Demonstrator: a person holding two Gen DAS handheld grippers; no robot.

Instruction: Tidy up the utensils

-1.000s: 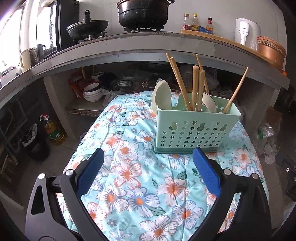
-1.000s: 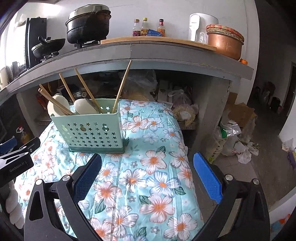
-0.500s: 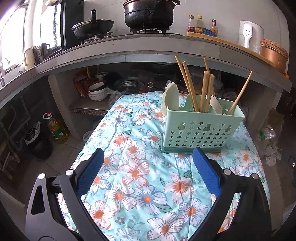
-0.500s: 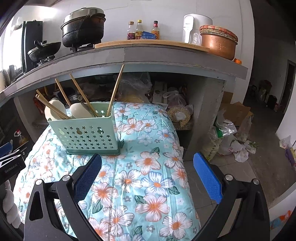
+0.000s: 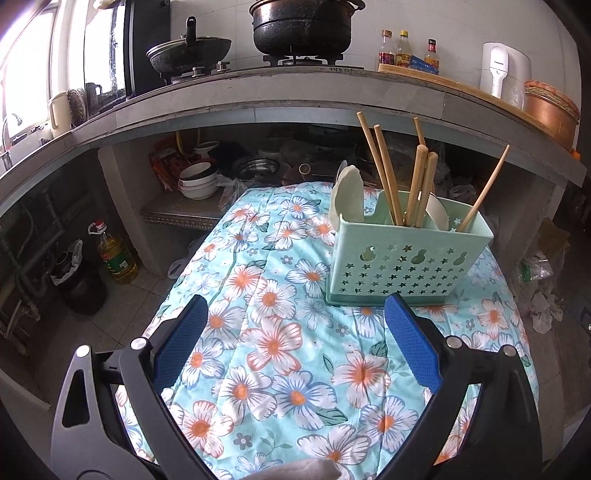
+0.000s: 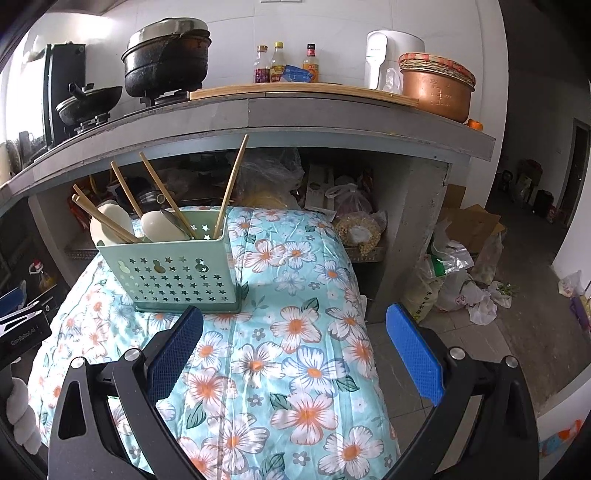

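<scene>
A pale green utensil caddy with star holes stands on the floral tablecloth; it also shows in the right wrist view. It holds several wooden chopsticks and white spoons, which also show in the right wrist view. My left gripper is open and empty, hovering in front of the caddy. My right gripper is open and empty, to the right of the caddy. Part of the left gripper shows at the left edge of the right wrist view.
A grey counter overhangs the table's far end, with pots, bottles and a copper pot on it. Bowls sit under it. An oil bottle and bags stand on the floor beside the table.
Both grippers have drawn back and risen a little from the caddy, which looks smaller and farther. Both stayed open and empty.
</scene>
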